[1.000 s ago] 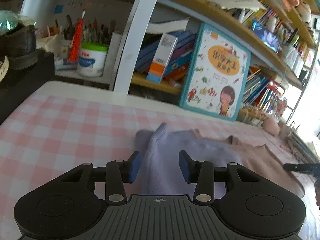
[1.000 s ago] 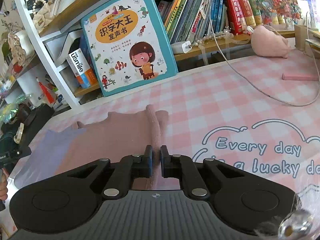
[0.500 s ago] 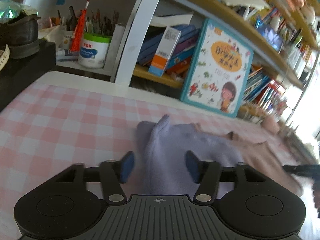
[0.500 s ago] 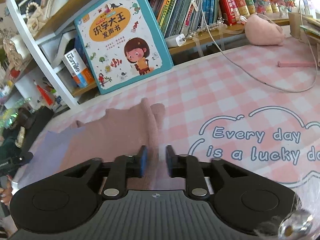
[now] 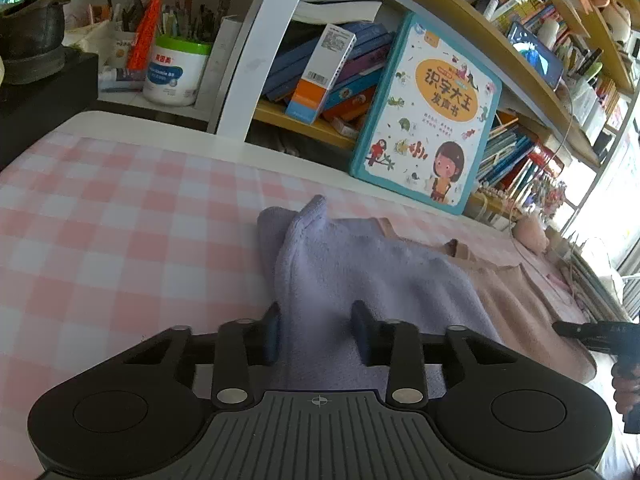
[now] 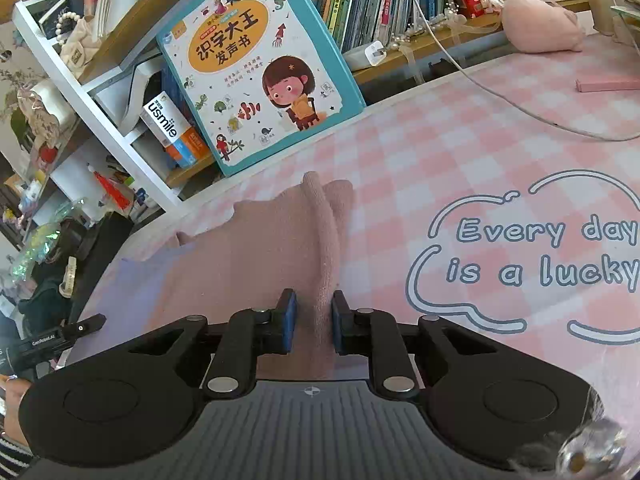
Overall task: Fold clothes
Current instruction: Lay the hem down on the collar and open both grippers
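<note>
Garment: lavender-and-pink sweater (image 5: 360, 272) lies flat on checked table (image 5: 100, 240), below picture book (image 6: 256, 64) at 12 o'clock.
Left tool (image 5: 316, 332): jaws apart, straddling lavender sleeve fold.
Right tool (image 6: 313, 320): jaws apart around pink sleeve ridge (image 6: 324, 240).

- Bare pink checked tablecloth (image 5: 100, 248) is seen left of the garment (image 5: 360, 276), with room for a gripper to pass.
- The far edge is blocked by a picture book (image 6: 256, 64) leaned against the shelf (image 5: 304, 128).
- On the right, open cloth is crossed by a white cable (image 6: 516, 104); a pink plush (image 6: 540, 28) is set behind it.
</note>
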Available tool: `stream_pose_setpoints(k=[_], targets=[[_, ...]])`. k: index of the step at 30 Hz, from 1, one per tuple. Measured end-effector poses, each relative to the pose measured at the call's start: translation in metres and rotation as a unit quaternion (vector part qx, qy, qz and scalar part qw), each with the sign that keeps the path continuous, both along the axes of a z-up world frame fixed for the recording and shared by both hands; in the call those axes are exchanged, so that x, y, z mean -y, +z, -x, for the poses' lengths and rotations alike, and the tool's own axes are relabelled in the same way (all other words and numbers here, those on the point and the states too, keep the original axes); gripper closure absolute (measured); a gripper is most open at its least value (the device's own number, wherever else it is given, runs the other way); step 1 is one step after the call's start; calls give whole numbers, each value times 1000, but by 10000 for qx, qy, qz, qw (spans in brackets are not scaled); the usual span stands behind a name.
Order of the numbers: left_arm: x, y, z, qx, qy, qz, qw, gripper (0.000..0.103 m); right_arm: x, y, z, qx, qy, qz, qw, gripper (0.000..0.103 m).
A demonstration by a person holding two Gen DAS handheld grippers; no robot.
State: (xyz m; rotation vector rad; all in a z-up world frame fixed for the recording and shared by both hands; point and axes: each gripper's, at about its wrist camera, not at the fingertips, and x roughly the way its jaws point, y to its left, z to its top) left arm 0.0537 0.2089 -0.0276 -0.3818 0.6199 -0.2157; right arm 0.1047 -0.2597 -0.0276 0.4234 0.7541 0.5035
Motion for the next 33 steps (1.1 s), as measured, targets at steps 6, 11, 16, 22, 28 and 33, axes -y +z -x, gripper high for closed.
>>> stream_pose_setpoints(k=[6, 11, 16, 22, 28, 33], targets=[[-4, 2, 4, 11, 128, 40, 9999, 82, -4, -1, 2, -4, 98, -88, 9999, 87], [-15, 6, 16, -32, 386, -100, 9992, 81, -12, -2, 5, -32, 267, -187, 9995, 87], [-38, 11, 28, -106, 650, -270, 9975, 81, -40, 1, 11, -14, 631, -131, 9979, 86], [-60, 24, 52, -134, 1134, -406, 9926, 77, -77, 7, 20, 204, 1038, 165, 9942, 84], [-48, 53, 93, 78, 1268, -719, 9893, 51, -77, 16, 25, 385, 1082, 231, 9931, 72], [-41, 61, 123, -6, 1384, -703, 9879, 35, -72, 22, 34, 580, 1058, 272, 9923, 69]])
